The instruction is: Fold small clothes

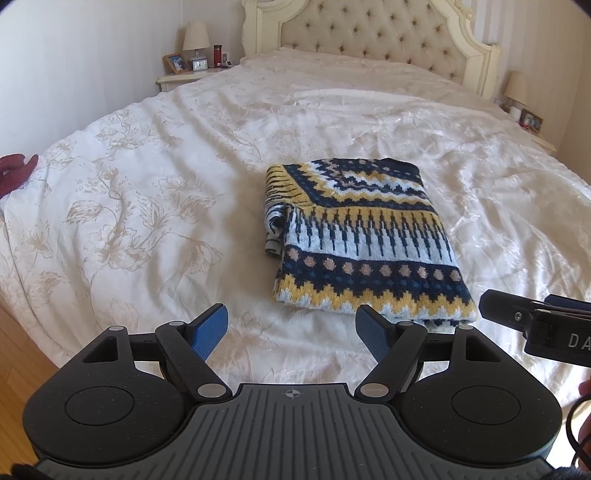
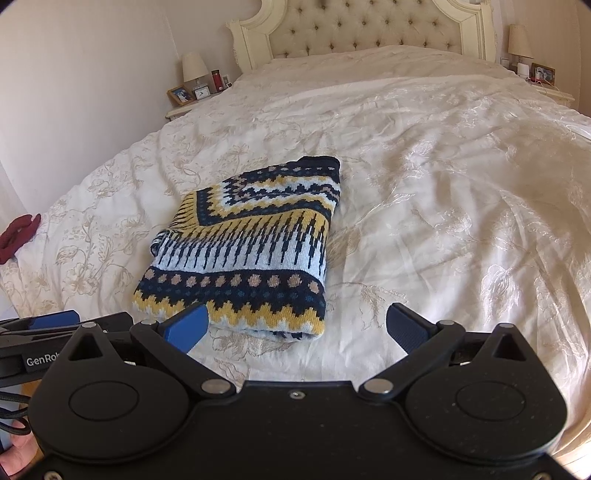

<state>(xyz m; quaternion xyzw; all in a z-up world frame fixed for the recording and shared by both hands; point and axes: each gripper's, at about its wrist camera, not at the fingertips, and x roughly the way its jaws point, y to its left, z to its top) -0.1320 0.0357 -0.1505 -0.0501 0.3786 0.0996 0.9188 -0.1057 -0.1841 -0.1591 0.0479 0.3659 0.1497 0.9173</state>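
Note:
A knitted sweater (image 1: 364,236) with navy, yellow and pale blue patterns lies folded into a compact rectangle on the white bedspread (image 1: 147,177). In the right wrist view the same sweater (image 2: 243,251) lies just ahead and left of centre. My left gripper (image 1: 291,328) hovers open near the bed's front edge, short of the sweater's near hem, with nothing between its blue pads. My right gripper (image 2: 295,326) is open too, its left pad close over the sweater's near hem, holding nothing. The right gripper's tip (image 1: 517,314) shows at the right of the left wrist view.
A dark red cloth (image 1: 14,173) lies at the bed's left edge. Nightstands with lamps (image 1: 195,37) and photo frames flank the tufted headboard (image 1: 369,33). Wooden floor (image 1: 22,362) shows at the lower left. A hand (image 2: 16,454) holds the gripper.

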